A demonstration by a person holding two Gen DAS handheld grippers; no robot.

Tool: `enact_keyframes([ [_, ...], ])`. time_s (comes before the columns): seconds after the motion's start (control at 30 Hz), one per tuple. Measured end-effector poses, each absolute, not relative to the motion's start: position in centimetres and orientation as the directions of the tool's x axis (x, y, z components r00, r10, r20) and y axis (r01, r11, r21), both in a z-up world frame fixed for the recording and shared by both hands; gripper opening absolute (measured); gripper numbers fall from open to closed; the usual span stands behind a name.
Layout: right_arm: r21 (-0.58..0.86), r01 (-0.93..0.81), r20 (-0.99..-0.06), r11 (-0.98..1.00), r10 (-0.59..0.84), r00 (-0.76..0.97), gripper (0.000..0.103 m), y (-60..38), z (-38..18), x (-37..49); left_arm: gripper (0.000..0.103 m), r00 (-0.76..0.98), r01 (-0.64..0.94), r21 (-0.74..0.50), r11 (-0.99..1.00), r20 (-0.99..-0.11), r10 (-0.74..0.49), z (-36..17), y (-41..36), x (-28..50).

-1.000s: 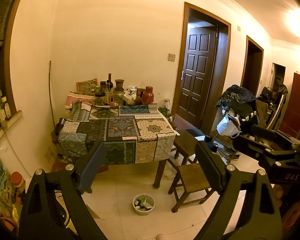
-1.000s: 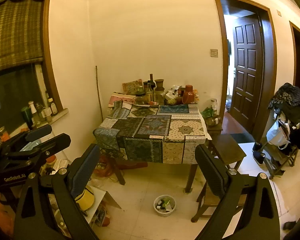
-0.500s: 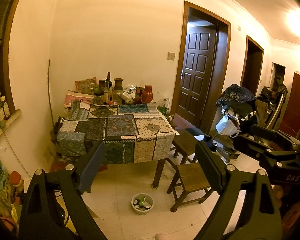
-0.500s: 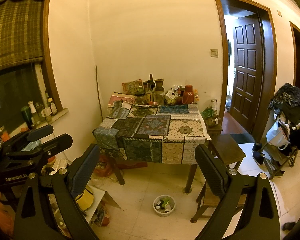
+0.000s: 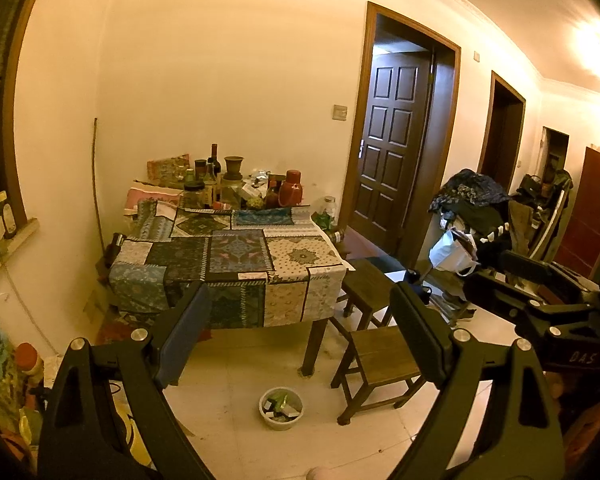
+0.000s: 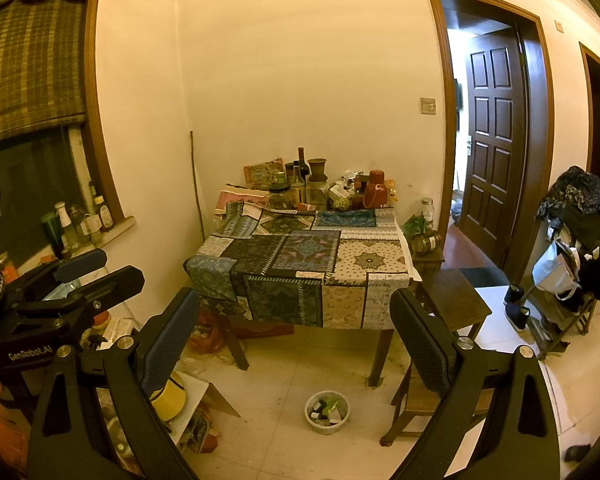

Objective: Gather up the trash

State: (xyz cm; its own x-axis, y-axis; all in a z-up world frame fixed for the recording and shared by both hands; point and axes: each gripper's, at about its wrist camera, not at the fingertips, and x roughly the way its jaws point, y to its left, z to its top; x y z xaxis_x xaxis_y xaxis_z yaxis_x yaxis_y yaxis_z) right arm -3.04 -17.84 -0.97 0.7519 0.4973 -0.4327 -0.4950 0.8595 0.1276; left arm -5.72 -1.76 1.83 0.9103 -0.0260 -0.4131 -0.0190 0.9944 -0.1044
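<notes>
A small white bowl [image 5: 281, 408] holding several bits of trash sits on the tiled floor near the table's front leg; the right wrist view shows the same bowl [image 6: 327, 411]. My left gripper [image 5: 296, 332] is open and empty, held well back from the bowl. My right gripper [image 6: 294, 330] is also open with nothing between its fingers. Each gripper shows at the edge of the other's view: the right gripper [image 5: 540, 300] at the right, the left gripper [image 6: 88, 272] at the left.
A table [image 6: 304, 264] under a patchwork cloth carries bottles, jars and a red flask [image 6: 376, 194] at its far end. Two wooden stools [image 5: 380, 356] stand to its right. A cluttered rack [image 6: 572, 248] stands right; floor clutter [image 6: 172, 400] lies left. Brown door [image 5: 392, 152] behind.
In the left wrist view the scene has drifted slightly left and down; the right wrist view is unchanged. Both grippers stay open.
</notes>
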Motion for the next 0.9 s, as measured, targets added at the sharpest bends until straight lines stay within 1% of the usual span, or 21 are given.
enact_keyframes([
  [0.57, 0.124, -0.497, -0.438, 0.859, 0.496, 0.750, 0.095, -18.3, -0.9, -2.8, 0.091, 0.907, -0.019, -0.096, 0.995, -0.421, -0.023, 2.1, -2.1, -3.7],
  [0.9, 0.130, -0.512, -0.461, 0.849, 0.509, 0.727, 0.095, -18.9, -1.1, 0.2, 0.091, 0.897, -0.028, -0.102, 0.994, -0.441, -0.020, 1.5, -1.6, -0.9],
])
